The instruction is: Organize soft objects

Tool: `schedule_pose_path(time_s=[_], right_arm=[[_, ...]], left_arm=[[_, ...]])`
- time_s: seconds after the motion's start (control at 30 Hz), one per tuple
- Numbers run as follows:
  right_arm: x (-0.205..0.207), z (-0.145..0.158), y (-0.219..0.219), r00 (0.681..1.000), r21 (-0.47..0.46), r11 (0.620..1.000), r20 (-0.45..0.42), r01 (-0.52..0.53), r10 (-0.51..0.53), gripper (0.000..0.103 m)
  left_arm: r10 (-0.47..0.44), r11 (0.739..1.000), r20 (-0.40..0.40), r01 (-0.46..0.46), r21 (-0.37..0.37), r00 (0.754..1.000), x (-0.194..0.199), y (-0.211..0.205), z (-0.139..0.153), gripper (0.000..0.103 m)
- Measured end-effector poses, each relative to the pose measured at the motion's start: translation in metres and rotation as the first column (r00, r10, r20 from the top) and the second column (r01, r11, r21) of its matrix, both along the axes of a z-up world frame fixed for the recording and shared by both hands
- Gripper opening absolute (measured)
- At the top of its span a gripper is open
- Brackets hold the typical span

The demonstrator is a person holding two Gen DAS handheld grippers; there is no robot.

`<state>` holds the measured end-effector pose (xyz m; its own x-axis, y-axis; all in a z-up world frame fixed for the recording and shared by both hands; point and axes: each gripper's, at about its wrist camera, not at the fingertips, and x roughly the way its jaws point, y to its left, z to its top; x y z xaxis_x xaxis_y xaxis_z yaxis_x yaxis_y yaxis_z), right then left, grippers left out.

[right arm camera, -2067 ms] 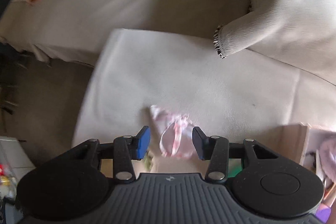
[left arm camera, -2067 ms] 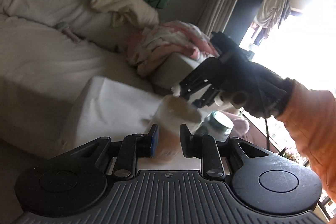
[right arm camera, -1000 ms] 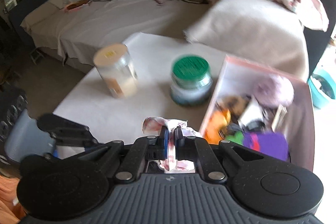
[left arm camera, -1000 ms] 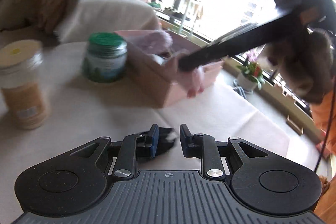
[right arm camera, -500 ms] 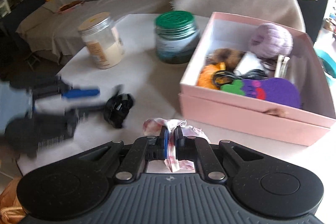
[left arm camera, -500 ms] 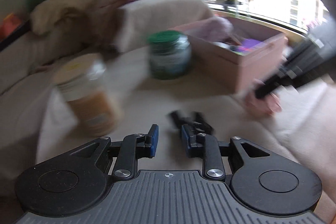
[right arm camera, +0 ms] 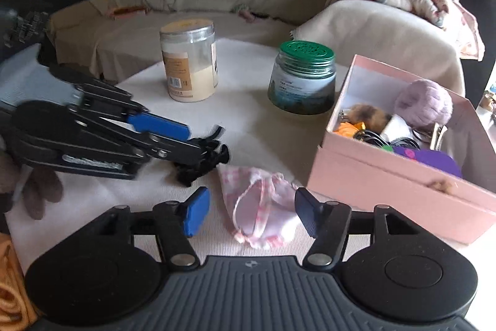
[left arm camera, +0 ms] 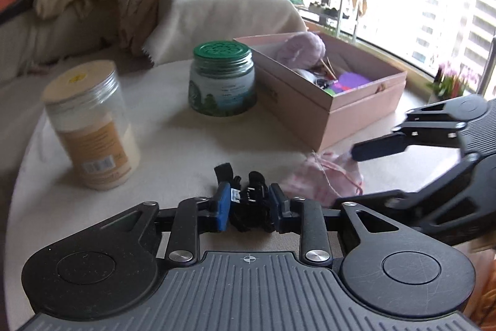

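A pink-and-white cloth pouch (right arm camera: 263, 203) lies on the white table, between the open fingers of my right gripper (right arm camera: 251, 214); it also shows in the left wrist view (left arm camera: 325, 179). A black tangled strap item (left arm camera: 248, 203) sits between the pads of my left gripper (left arm camera: 249, 205), whose jaws stand close around it on the table; it also shows in the right wrist view (right arm camera: 201, 160). A pink box (right arm camera: 403, 185) with soft items, including a purple yarn ball (right arm camera: 423, 103), stands to the right.
A clear jar with a beige lid (right arm camera: 189, 64) and a green-lidded jar (right arm camera: 302, 79) stand on the table behind. A sofa with blankets and cushions (right arm camera: 387, 30) runs behind the table. The table edge is at the left.
My right gripper has opened and let the pouch down onto the table beside the box. My left gripper has moved over the black strap item and now brackets it.
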<state>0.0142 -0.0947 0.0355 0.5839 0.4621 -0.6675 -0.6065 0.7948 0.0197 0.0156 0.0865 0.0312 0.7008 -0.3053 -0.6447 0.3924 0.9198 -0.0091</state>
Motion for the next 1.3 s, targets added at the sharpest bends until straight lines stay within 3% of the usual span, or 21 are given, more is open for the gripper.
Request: schedule_pose_path(time_s=[0.2, 0.37, 0.53, 0.73, 1.1, 1.3], right_arm=[[0.0, -0.018, -0.017, 0.996, 0.053, 0.997, -0.068, 0.055, -0.051, 0.063], [-0.007, -0.024, -0.012, 0.998, 0.047, 0.997, -0.029, 0.053, -0.052, 0.074], [-0.014, -0.022, -0.006, 1.0, 0.023, 0.999, 0.003, 0.022, -0.022, 0.074], [-0.019, -0.013, 0.0, 0.994, -0.022, 1.0, 0.106, 0.017, -0.015, 0.074], [0.003, -0.018, 0.005, 0.998, -0.032, 0.998, 0.03, 0.055, -0.054, 0.074], [0.008, -0.017, 0.016, 0.998, -0.088, 0.994, 0.021, 0.062, -0.061, 0.051]], left_arm=[[-0.046, 0.999, -0.011, 0.046, -0.004, 0.999, -0.001, -0.006, -0.002, 0.048], [0.007, 1.0, -0.003, -0.007, 0.012, 1.0, 0.004, -0.005, -0.002, 0.048], [0.041, 0.999, -0.037, -0.041, -0.014, 0.998, 0.015, -0.003, -0.007, 0.048], [0.057, 0.997, -0.069, -0.06, -0.047, 0.996, 0.022, -0.004, -0.014, 0.05], [0.044, 0.997, -0.076, -0.049, -0.067, 0.996, 0.024, -0.004, -0.017, 0.044], [0.036, 0.998, -0.066, -0.039, -0.045, 0.997, 0.016, 0.002, -0.016, 0.042]])
